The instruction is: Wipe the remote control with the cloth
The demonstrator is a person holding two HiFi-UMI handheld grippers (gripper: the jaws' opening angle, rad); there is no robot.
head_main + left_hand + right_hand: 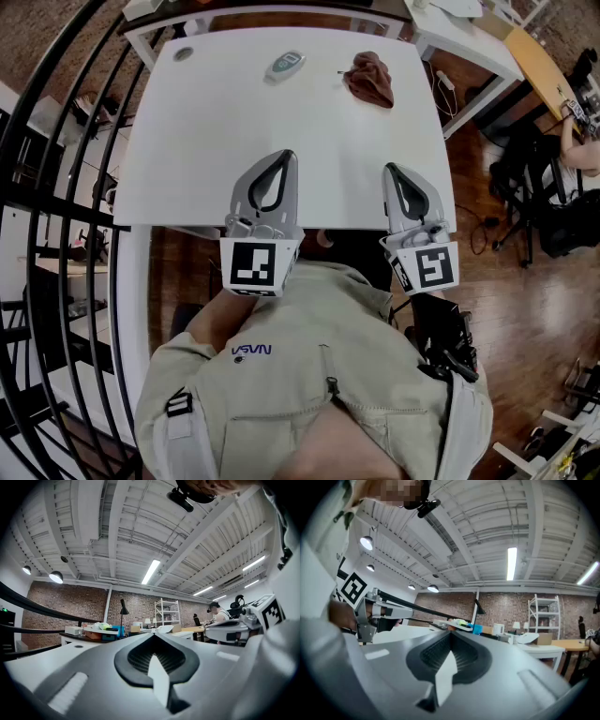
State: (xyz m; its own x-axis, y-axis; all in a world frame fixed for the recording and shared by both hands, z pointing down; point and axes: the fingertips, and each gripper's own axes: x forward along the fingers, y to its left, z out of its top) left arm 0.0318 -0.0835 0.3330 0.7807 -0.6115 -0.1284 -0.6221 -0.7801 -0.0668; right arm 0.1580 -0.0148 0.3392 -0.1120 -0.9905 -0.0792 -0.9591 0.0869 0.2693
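On the white table (225, 131), a pale remote control (284, 65) lies at the far middle. A crumpled reddish-brown cloth (369, 79) sits to its right. My left gripper (284, 153) hovers over the table's near edge, shut and empty. My right gripper (388, 169) is beside it, also shut with nothing in it. Both are well short of the remote and the cloth. In the left gripper view the jaws (153, 635) meet at the tip; the right gripper view shows the same (451, 632). Neither gripper view shows the remote or the cloth.
A small round grey object (183, 54) lies at the table's far left corner. A black curved railing (66, 141) runs along the left. Another white table (464, 37) stands to the far right, with a seated person (577, 141) beyond it.
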